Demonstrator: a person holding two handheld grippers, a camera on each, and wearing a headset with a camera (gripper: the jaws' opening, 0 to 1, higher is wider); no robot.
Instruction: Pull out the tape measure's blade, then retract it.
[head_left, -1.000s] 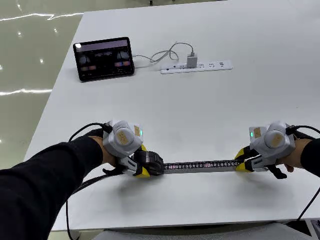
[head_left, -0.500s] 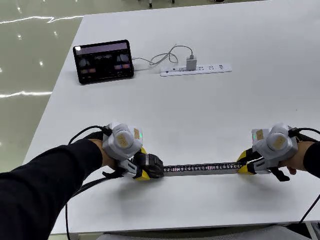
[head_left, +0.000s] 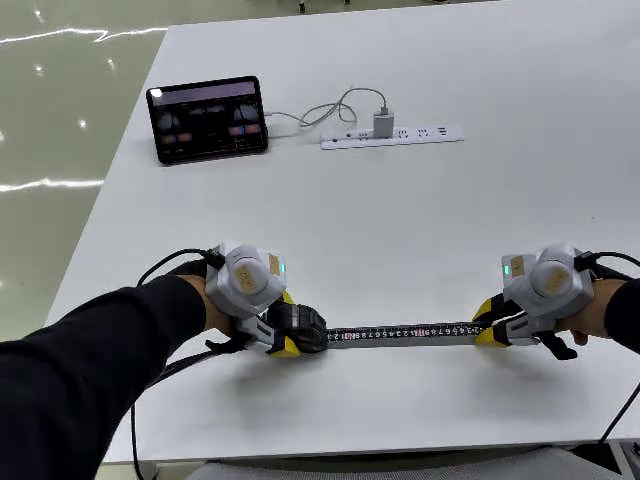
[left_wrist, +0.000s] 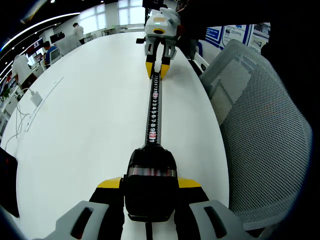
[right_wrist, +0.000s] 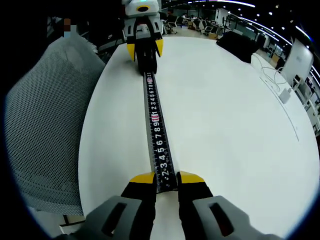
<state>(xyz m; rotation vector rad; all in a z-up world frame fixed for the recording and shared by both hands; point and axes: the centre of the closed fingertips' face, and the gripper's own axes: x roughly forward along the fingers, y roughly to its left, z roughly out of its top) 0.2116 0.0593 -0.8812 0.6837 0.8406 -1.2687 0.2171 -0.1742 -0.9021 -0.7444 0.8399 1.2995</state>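
Compared with one second ago, the right gripper (right_wrist: 166, 180) sits a very little further to the right, so slightly more blade is out; the left gripper (left_wrist: 150, 184) has not shifted on the table.

The left gripper's two yellow-tipped jaws are pressed against the two sides of the black plastic tape measure case (head_left: 303, 326), at the near left of the white table (head_left: 400, 220). I judge this grip is there to anchor the case, so that it does not slide when the other end is pulled. The right gripper, at the near right, pinches the free end of the black steel blade with white numbers (head_left: 400, 333) between its closed jaws, just where the low numbers begin. The blade lies flat and straight on the table between the two grippers, and this tension probably keeps it from snapping back. The pull-out looks nearly finished; retraction is not yet begun.

No box or bin stands on the table. The case is the only holder in the task, and the rest of the blade is presumably coiled inside it. At the far side a long white power strip (head_left: 420, 133) carries a white charger block (head_left: 384, 123) in one socket, and its thin white cable (head_left: 320, 112) runs left to a dark tablet with a lit screen (head_left: 207, 117).
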